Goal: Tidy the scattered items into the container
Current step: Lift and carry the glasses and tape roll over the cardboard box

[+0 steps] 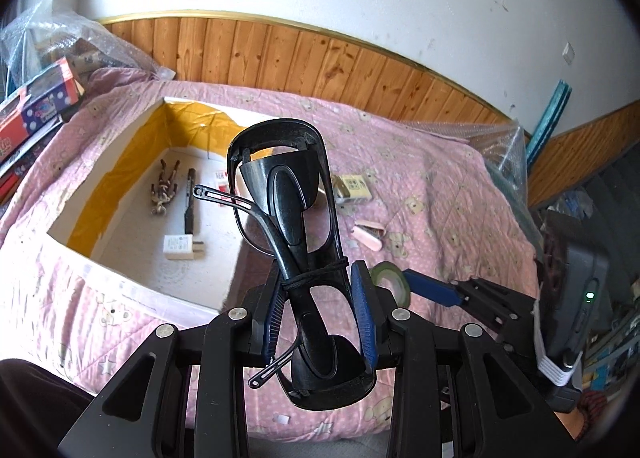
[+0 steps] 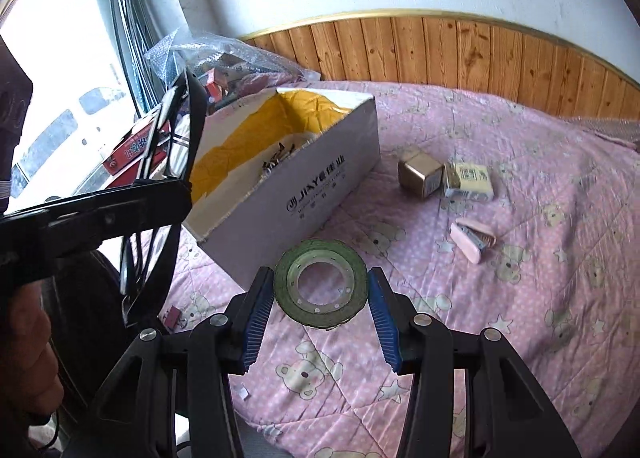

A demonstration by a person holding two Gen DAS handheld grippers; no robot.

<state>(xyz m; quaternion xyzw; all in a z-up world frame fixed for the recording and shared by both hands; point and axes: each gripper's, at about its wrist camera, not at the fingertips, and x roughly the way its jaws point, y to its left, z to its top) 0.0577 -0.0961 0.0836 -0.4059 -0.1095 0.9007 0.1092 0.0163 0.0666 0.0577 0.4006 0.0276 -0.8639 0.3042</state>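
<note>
My left gripper is shut on a pair of black glasses with folded arms, held up in the air just right of the white cardboard box. The box holds a white charger, a black pen and a small braided cord. My right gripper is open around a green tape roll lying on the pink quilt; its pads stand on either side, just apart from it. The box also shows in the right wrist view.
On the quilt right of the box lie a gold cube, a small white carton and a pink stapler. A small clip lies near the bed's front edge. Boxes and bubble wrap pile at the left. Wood panelling backs the bed.
</note>
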